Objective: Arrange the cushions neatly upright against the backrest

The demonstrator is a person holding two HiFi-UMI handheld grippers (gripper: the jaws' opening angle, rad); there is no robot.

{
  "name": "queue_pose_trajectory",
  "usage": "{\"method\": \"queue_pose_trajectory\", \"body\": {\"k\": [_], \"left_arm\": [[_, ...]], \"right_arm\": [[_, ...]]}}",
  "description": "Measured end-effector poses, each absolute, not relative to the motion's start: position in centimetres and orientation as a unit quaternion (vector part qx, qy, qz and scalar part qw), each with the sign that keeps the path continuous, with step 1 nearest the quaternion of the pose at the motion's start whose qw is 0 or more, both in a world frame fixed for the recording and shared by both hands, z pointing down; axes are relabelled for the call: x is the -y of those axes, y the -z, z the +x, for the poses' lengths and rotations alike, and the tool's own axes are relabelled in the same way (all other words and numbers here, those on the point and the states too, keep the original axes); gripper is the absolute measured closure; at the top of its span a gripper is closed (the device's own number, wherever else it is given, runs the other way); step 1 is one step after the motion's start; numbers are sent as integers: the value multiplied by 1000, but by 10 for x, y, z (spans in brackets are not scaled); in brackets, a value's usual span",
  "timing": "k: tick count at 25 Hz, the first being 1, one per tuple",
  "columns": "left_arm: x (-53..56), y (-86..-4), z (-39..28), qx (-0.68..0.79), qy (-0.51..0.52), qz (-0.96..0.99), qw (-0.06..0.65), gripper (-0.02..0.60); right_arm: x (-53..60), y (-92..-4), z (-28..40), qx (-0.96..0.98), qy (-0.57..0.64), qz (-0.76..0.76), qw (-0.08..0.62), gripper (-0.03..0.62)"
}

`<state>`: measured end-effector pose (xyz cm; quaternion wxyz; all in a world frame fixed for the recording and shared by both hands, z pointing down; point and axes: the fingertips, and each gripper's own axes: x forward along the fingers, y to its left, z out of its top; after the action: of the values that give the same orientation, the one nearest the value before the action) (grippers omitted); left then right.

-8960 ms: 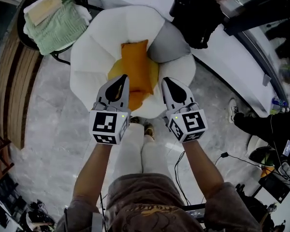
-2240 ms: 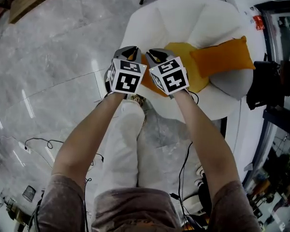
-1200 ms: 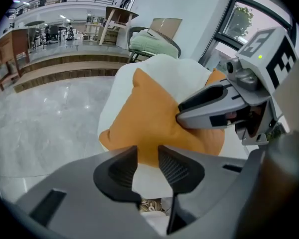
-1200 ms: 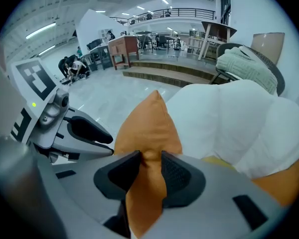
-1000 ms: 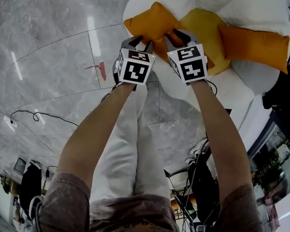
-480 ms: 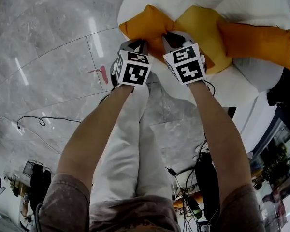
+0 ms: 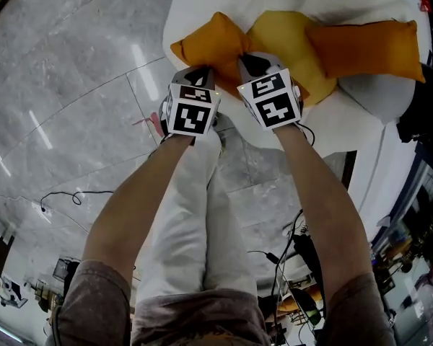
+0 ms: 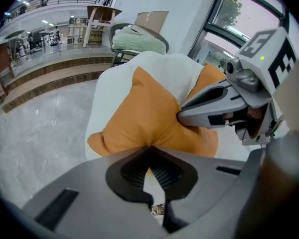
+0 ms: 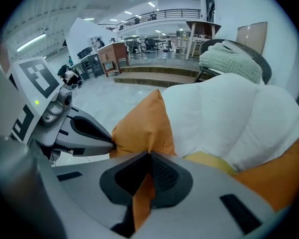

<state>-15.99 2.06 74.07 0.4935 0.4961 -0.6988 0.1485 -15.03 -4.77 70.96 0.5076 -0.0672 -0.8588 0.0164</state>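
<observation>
A small orange cushion lies at the front left of the white armchair, partly on the yellow seat pad. My left gripper and right gripper sit side by side on its near edge. Both pairs of jaws have just been closing. In the left gripper view the cushion has its hem pinched in the left gripper. In the right gripper view orange fabric is clamped in the right gripper. A second, longer orange cushion lies flat to the right.
A grey cushion lies under the long orange one. A dark chair with a green towel stands behind the armchair. Cables trail over the marble floor. The person's legs are just in front of the seat.
Both grippers have gone from open around the small orange cushion's near edge to shut on it, and they have risen slightly with it.
</observation>
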Motion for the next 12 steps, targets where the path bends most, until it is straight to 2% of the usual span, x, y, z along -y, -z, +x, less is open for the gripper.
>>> {"method": "queue_pose_trajectory", "body": {"k": [12], "left_arm": [[103,-599,-193,678,-237,593,365,572]], "right_arm": [[158,-591,-146,892,-73,79,439,567]]}}
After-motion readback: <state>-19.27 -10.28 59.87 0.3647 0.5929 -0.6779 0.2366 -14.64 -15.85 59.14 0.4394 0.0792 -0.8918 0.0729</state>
